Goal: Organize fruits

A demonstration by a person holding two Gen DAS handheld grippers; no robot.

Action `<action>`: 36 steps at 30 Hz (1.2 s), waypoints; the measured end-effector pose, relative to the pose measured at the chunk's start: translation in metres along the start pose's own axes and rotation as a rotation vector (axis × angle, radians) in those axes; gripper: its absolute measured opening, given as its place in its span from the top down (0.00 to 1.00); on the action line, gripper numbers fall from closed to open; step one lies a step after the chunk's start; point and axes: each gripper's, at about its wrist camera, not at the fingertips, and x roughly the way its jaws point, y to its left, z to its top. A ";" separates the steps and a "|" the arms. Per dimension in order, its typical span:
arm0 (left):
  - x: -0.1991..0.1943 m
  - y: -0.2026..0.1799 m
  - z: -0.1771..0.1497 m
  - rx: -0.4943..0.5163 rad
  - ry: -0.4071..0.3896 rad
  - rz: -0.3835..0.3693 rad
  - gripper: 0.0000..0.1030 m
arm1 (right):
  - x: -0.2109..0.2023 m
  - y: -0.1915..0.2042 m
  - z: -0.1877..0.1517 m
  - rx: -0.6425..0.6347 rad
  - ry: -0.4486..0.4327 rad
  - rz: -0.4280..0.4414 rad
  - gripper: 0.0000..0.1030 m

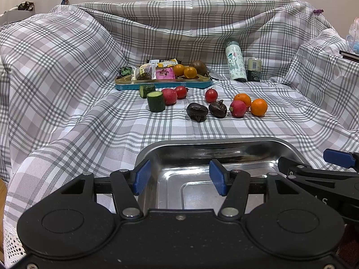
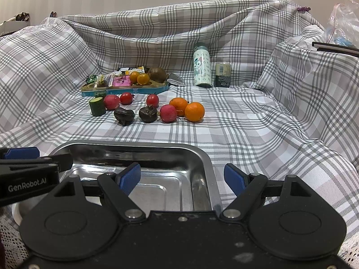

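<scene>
An empty steel tray (image 1: 202, 150) (image 2: 134, 150) lies on the checked cloth just ahead of both grippers. My left gripper (image 1: 180, 178) hovers open over the tray's left part, nothing between its blue pads. My right gripper (image 2: 182, 179) is open over the tray's right rim. Farther back lies a row of produce: two cucumber pieces (image 1: 156, 101) (image 2: 97, 106), red fruits (image 1: 169, 96) (image 2: 111, 102), tomatoes (image 1: 211, 95) (image 2: 152, 100), two dark fruits (image 1: 197, 111) (image 2: 124, 114), and two oranges (image 1: 259, 107) (image 2: 194, 111).
A blue tin tray (image 1: 163, 83) (image 2: 125, 90) behind the row holds snack packets, two small oranges and a brown fruit. A patterned bottle (image 1: 234, 61) (image 2: 202, 66) and a small dark can (image 1: 254, 70) (image 2: 222, 74) stand at the back right. Cloth-covered humps rise on both sides.
</scene>
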 end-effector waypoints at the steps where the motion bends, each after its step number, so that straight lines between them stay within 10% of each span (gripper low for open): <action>1: 0.000 0.000 0.000 0.000 0.000 0.000 0.40 | 0.000 0.000 0.000 0.000 0.000 0.000 0.18; 36: 0.000 -0.001 -0.002 0.004 0.004 0.004 0.40 | 0.003 0.001 0.001 -0.001 0.025 0.006 0.17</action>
